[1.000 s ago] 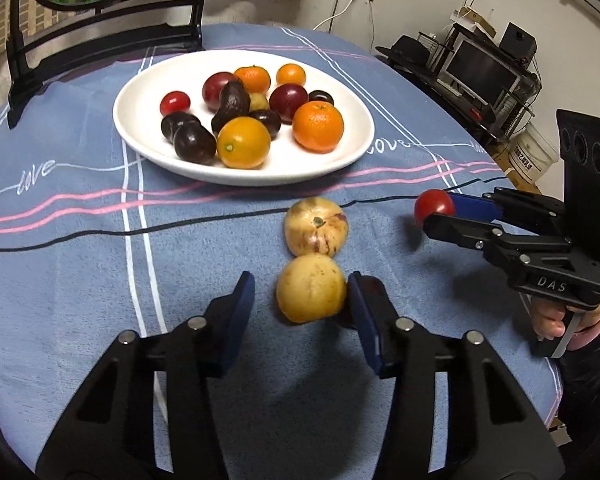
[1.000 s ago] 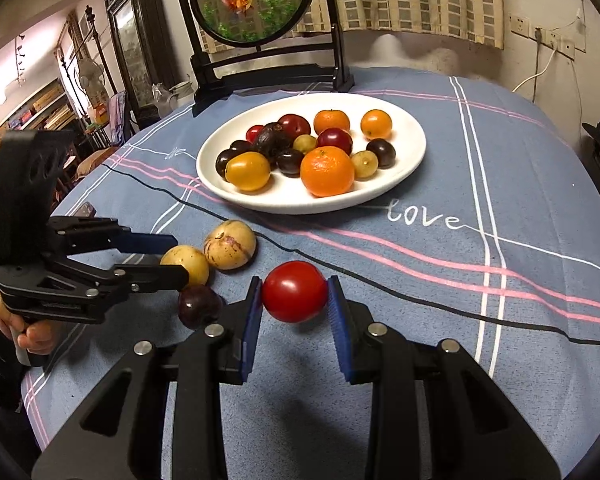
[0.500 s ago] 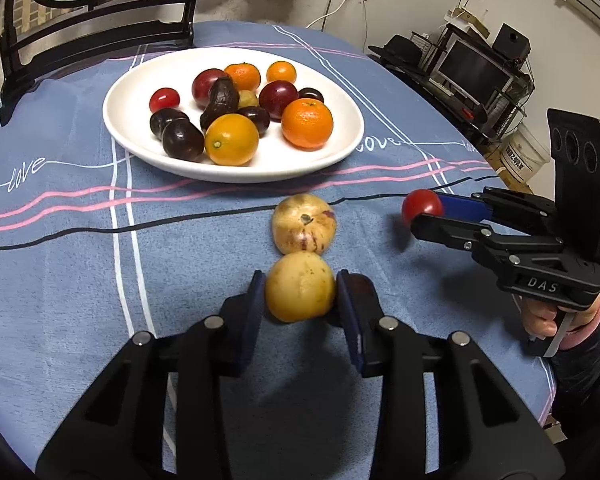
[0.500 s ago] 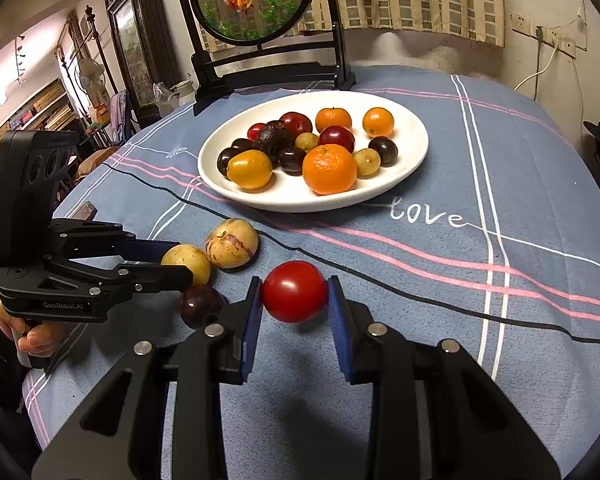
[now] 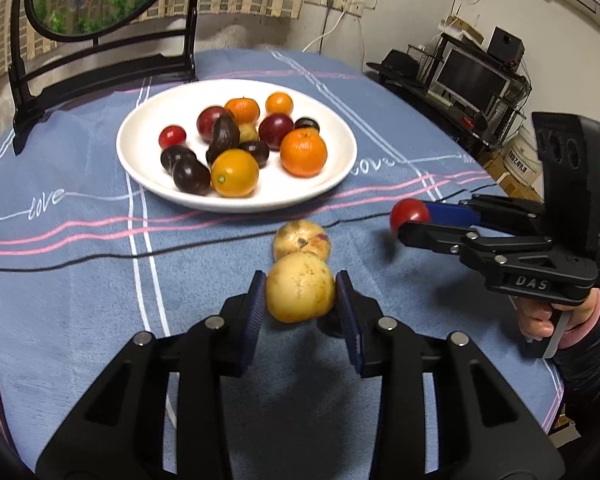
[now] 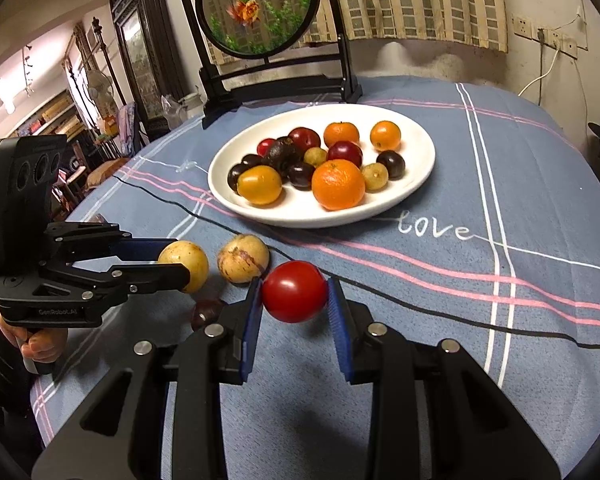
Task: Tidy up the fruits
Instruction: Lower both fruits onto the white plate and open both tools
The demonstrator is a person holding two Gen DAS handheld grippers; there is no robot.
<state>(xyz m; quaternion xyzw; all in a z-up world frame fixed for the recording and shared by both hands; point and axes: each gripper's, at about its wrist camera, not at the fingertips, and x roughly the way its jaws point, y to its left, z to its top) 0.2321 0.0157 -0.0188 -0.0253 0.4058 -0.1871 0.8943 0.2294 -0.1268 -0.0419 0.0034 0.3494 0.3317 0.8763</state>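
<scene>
My left gripper (image 5: 301, 306) is shut on a pale yellow fruit (image 5: 300, 287), held just above the blue cloth; the same fruit (image 6: 185, 260) shows in the right wrist view. A second yellowish fruit (image 5: 302, 239) with a brown blotch lies right behind it on the cloth. My right gripper (image 6: 294, 306) is shut on a red tomato (image 6: 294, 291), lifted off the cloth; the tomato (image 5: 409, 213) is seen at the right from the left wrist. A white plate (image 5: 332, 184) farther back holds several fruits. A dark plum (image 6: 205, 312) lies beside the right gripper's left finger.
A round framed goldfish picture on a black stand (image 6: 256, 8) rises behind the plate. The blue tablecloth (image 6: 500, 208) has pink, white and black stripes. The table's right edge drops off toward shelving with electronics (image 5: 472, 76). A hand (image 5: 540, 320) grips the right tool.
The left gripper's jaws closed onto the pale yellow fruit and raised it a little, tilting the view up. The right gripper kept still with the tomato.
</scene>
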